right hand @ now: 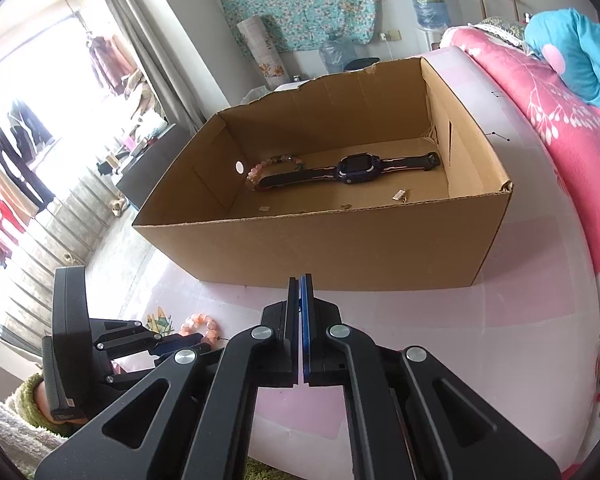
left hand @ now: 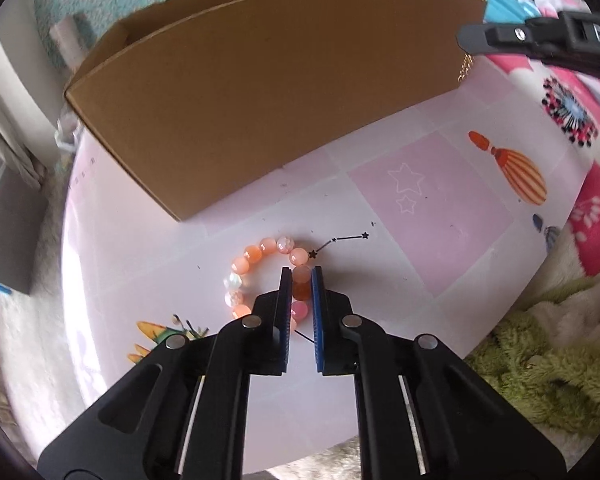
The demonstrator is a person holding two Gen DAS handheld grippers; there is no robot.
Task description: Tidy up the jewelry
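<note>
An orange bead bracelet point(left hand: 256, 272) lies on the pink table point(left hand: 420, 248) in front of a cardboard box point(left hand: 260, 100). My left gripper point(left hand: 301, 276) is shut on one side of the orange bead bracelet, a dark orange bead between its pads. In the right wrist view the box point(right hand: 340, 248) is open and holds a dark watch point(right hand: 354, 168), a pink bead bracelet point(right hand: 260, 170) and small bits. My right gripper point(right hand: 300, 280) is shut and empty, above the table before the box. The left gripper point(right hand: 180, 342) and orange bracelet point(right hand: 202, 326) show at lower left.
The right gripper's arm point(left hand: 540, 36) reaches in at the top right of the left wrist view, with a gold chain point(left hand: 466, 66) beside the box corner. A pink bedspread point(right hand: 560, 128) lies to the right. A green fuzzy sleeve point(left hand: 540, 360) is at lower right.
</note>
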